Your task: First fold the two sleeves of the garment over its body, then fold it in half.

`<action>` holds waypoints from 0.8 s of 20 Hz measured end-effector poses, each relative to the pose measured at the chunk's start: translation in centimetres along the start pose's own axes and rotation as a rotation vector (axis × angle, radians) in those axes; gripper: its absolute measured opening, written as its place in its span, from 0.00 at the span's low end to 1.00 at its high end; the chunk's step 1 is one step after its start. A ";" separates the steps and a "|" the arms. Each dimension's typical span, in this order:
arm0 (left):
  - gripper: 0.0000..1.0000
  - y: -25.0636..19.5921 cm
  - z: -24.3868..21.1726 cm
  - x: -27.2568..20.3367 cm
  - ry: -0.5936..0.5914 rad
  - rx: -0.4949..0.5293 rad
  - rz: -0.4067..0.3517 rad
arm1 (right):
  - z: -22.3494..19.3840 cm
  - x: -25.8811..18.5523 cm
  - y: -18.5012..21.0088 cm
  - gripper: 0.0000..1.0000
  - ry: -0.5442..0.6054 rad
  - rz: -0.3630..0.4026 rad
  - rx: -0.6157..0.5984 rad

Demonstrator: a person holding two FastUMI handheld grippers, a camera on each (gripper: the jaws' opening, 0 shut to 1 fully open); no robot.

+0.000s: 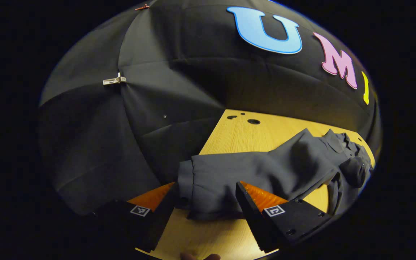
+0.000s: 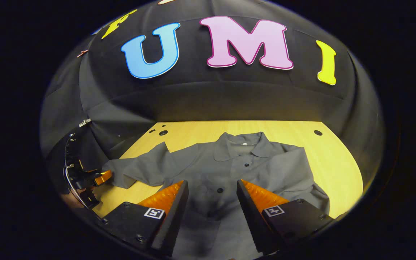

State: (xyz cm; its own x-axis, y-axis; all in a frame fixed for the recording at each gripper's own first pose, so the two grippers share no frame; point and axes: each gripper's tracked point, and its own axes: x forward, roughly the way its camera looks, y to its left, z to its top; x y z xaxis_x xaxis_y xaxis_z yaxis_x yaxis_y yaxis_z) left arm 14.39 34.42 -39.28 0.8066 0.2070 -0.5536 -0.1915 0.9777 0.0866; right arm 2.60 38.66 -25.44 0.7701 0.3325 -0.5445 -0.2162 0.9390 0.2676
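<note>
A grey shirt [image 2: 237,169] is laid flat on the wooden table [image 2: 338,162], with its collar toward the black wall and its buttons facing up. In the right gripper view, the right gripper [image 2: 211,202] is held over the middle of the shirt with its 2 fingers apart, and nothing is gripped. In the left gripper view, the left gripper [image 1: 206,202] is placed at the end of 1 sleeve [image 1: 211,180]. Its 2 fingers are spread wide on either side of the cuff, which is not pinched. The left gripper is also seen at the sleeve's end in the right gripper view.
</note>
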 end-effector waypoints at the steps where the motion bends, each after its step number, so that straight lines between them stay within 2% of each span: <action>1: 0.98 0.2 -0.5 0.5 0.022 0.006 0.012 | 0.1 -0.7 -0.4 0.84 -0.004 -0.004 -0.006; 6: 0.99 0.6 -2.4 1.4 0.079 0.000 0.032 | 0.0 -3.0 -2.0 0.84 -0.009 -0.019 -0.029; 8: 0.99 0.0 -2.5 1.2 0.089 0.006 0.009 | -0.1 -3.5 -2.5 0.84 -0.009 -0.025 -0.031; 10: 0.85 -1.1 -2.6 1.6 0.093 0.021 -0.007 | -0.3 -4.0 -2.6 0.84 -0.004 -0.022 -0.031; 12: 0.60 -1.3 -2.3 1.4 0.116 0.060 0.014 | 0.1 -4.3 -2.6 0.84 -0.012 -0.013 -0.035; 14: 0.31 0.3 -1.9 1.1 0.143 0.148 0.096 | 0.5 -4.8 -3.0 0.84 -0.026 -0.009 -0.035; 15: 0.17 0.6 -1.5 1.1 0.134 0.160 0.111 | 0.7 -5.1 -3.3 0.84 -0.033 -0.011 -0.034; 16: 0.12 0.1 -1.1 0.8 0.121 0.151 0.108 | 0.8 -5.5 -3.7 0.84 -0.038 -0.014 -0.033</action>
State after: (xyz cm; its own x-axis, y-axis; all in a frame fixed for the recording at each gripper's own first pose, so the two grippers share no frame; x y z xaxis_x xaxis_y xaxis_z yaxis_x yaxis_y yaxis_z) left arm 14.36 34.68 -40.66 0.7113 0.3142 -0.6287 -0.1802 0.9462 0.2689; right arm -0.37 33.29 -22.78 0.7953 0.3161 -0.5173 -0.2242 0.9462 0.2336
